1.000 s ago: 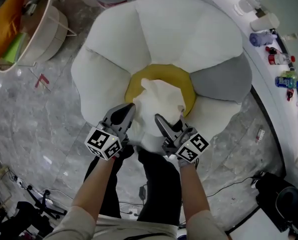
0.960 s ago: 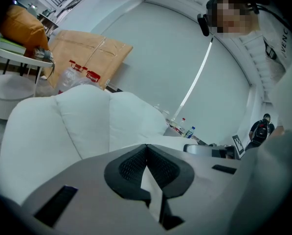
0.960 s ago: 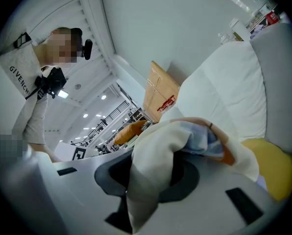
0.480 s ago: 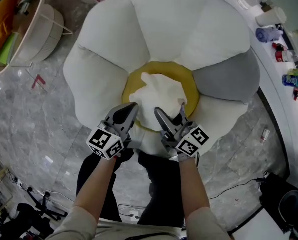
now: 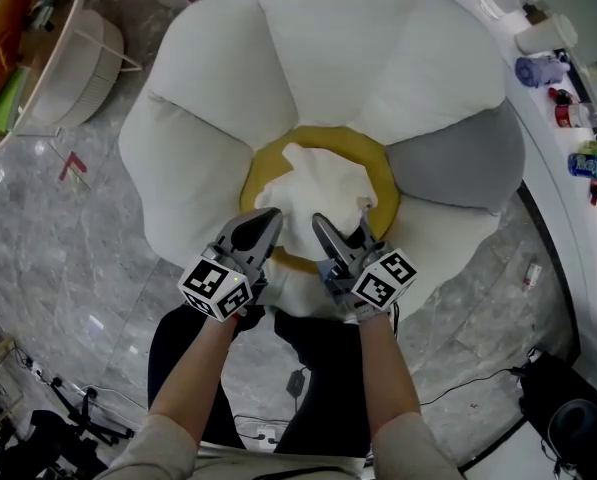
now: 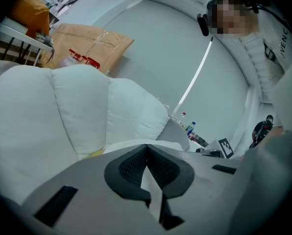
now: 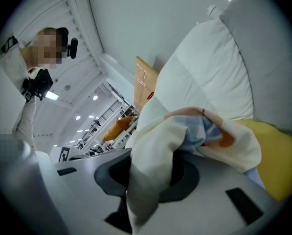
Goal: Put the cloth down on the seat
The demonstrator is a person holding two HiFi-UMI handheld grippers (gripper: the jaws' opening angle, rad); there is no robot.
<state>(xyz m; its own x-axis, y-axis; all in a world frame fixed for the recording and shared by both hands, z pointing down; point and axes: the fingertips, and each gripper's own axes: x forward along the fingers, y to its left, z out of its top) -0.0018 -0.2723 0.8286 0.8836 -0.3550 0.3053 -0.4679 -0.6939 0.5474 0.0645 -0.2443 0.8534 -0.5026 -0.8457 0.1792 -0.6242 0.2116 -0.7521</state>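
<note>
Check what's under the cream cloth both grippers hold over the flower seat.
A round yellow centre cushion: its rim shows past the cream fabric cloth's far edge and sides. The cushion's middle is covered, so anything lying there can't be seen.

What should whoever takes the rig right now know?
Tools: left tool shut on a thin edge of the cream-white cloth; right tool shut on a thick fold of it.
Cloth: far part lies over the yellow round centre cushion of the white flower-shaped seat; both tools hold the near edge.
Done: cloth brought over the seat.
Left: lower the near edge, open both tools, pull back.
</note>
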